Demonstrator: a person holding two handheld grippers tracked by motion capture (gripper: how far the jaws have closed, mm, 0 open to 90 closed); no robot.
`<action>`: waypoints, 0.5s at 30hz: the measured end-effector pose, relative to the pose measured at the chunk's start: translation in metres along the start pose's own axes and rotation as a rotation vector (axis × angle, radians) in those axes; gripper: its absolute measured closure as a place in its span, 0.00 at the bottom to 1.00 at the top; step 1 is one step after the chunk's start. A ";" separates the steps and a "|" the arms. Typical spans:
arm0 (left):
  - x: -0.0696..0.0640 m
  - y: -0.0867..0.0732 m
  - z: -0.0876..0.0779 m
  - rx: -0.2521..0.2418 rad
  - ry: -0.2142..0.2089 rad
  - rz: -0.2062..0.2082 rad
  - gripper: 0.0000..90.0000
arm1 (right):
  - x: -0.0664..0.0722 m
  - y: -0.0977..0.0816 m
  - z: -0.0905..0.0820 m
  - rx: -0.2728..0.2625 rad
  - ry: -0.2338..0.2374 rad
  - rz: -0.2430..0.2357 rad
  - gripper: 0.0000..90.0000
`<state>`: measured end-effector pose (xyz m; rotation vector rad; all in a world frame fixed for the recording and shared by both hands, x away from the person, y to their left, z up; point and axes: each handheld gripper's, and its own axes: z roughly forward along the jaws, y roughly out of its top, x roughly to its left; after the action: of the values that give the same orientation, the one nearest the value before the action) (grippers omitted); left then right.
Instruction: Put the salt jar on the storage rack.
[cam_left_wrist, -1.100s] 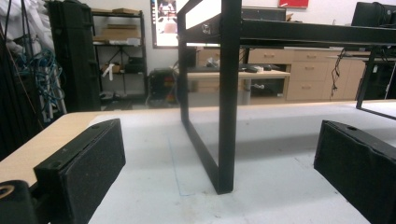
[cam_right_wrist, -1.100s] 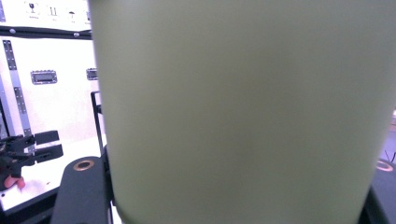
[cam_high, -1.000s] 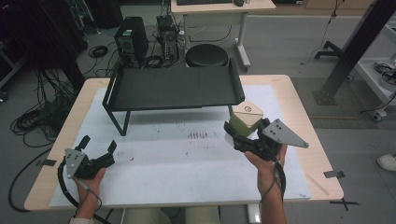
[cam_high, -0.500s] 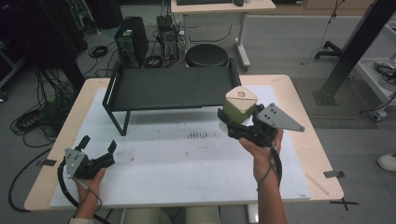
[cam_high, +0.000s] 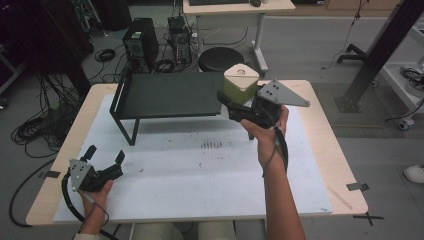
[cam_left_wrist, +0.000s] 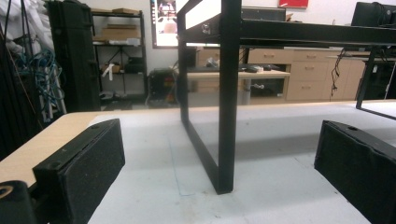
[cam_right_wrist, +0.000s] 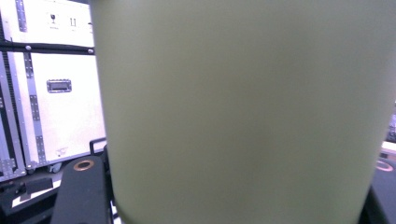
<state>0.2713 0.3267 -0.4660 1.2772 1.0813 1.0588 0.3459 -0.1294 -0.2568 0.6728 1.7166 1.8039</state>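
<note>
An olive-green container (cam_high: 240, 86) with a pale, rounded-square lid is being held clamped between the jaws of the right gripper (cam_high: 235, 102), lifted clear of the table (cam_high: 330, 150) and carried at the right-hand end of the black raised shelf (cam_high: 170, 95). The grip is being taken low on the container's side, so that it is being kept upright and its lid level; in the right gripper view the green wall (cam_right_wrist: 243, 112) is being pressed so close to the camera that the jaws themselves are scarcely being seen. The container is being held above the level of the shelf top, just at its right edge, which suggests that it is being brought there to be set down on the shelf; that is a judgement from its height and place alone. The white mat (cam_high: 200, 165) beneath is being left bare. The left gripper (cam_high: 105, 161) is being rested low on the mat near the front left corner of the table, its jaws standing wide apart with nothing between them, as the left gripper view makes plain: the two black pads (cam_left_wrist: 79, 163) are being kept well separated, with the shelf's leg (cam_left_wrist: 229, 102) seen beyond them. It is being kept out of the way, presumably so that the carrying hand is being given free room.
</note>
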 end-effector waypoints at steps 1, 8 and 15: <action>0.000 0.000 0.000 0.000 0.000 0.000 0.02 | -0.001 0.002 0.005 -0.002 0.005 0.005 0.34; 0.000 0.000 0.000 0.001 -0.001 0.001 0.02 | -0.002 0.009 0.033 0.000 0.019 0.002 0.34; 0.000 0.000 0.000 0.001 -0.001 0.000 0.02 | -0.002 0.013 0.063 0.006 0.035 0.003 0.34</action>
<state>0.2713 0.3266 -0.4660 1.2781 1.0814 1.0575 0.3904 -0.0860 -0.2400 0.6496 1.7456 1.8234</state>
